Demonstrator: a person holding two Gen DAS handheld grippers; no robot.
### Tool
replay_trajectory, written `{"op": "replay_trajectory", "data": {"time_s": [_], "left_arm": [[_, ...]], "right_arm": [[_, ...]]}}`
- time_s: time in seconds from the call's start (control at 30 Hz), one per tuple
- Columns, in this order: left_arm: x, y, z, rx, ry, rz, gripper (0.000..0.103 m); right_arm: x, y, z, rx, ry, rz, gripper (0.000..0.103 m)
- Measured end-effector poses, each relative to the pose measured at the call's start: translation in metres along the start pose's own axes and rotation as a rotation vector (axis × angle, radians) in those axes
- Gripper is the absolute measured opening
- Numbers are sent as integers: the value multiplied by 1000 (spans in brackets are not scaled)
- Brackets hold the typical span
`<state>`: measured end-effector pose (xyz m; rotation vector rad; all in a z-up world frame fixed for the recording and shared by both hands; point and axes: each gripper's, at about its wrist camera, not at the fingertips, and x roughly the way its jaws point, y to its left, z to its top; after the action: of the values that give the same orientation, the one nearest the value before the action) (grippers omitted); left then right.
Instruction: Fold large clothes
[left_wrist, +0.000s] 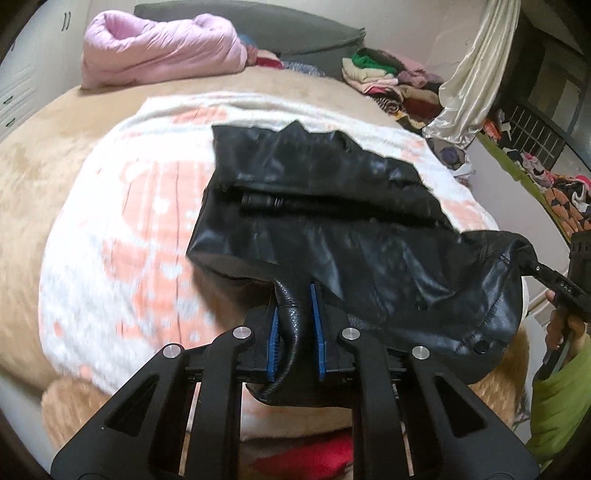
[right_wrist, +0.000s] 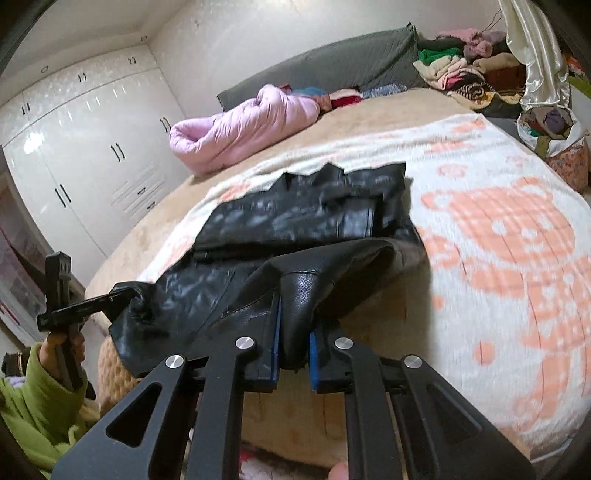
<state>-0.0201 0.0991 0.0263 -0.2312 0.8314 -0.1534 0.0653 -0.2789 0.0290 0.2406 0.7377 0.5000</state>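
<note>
1. Bedroom; bed (left_wrist: 55, 177) w/ tan cover, white/orange blanket (left_wrist: 122, 221) spread on top as work surface. Pink duvet (left_wrist: 159, 48) + clothes pile (left_wrist: 388, 81) at far end, white wardrobe (right_wrist: 92, 155) along wall.
2. Task item: black leather-look jacket (left_wrist: 314, 192), lying mid-blanket. Far half flat w/ collar away from cams; near hem edge raised off the bed.
3. L gripper (left_wrist: 295, 310): jaws nearly closed, blue pads pinching a bunched fold of hem. Grip looks firm, fabric runs deep between the pads.
4. R gripper (right_wrist: 293, 332): same, nearly closed on the other hem corner, thick fold clamped between pads.
5. Each gripper shows in the other's cam at frame edge, held by a hand w/ green sleeve (left_wrist: 554, 398); hem hangs slack between the 2.
6. Step in hand (my read): lift hem, carry it over to collar = fold in half lengthwise.
7. How to do well: keep both grippers level w/ each other so hem edge stays straight; pull apart a bit to take out sag.
8. Raise enough that the hem clears the lower layer, else stiff material drags + shifts the flat half.
9. Carry fwd in an arc, land hem on collar line, edges matched.
10. Release only once the edge rests on the jacket; material looks stiff/slick, may spring back, so press down first.
11. Risk: uneven pull → skewed fold; sleeves look tucked already, avoid dislodging.
</note>
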Motion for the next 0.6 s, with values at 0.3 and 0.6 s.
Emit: {"op": "replay_trajectory", "data": {"time_s": [0.3, 0.6], "left_arm": [[5, -1, 36, -3, -55, -19, 8], [21, 1, 73, -18, -73, -10, 8]], "right_arm": [[7, -8, 35, 24, -75, -11, 10], [22, -13, 62, 47, -109, -24, 10]]}}
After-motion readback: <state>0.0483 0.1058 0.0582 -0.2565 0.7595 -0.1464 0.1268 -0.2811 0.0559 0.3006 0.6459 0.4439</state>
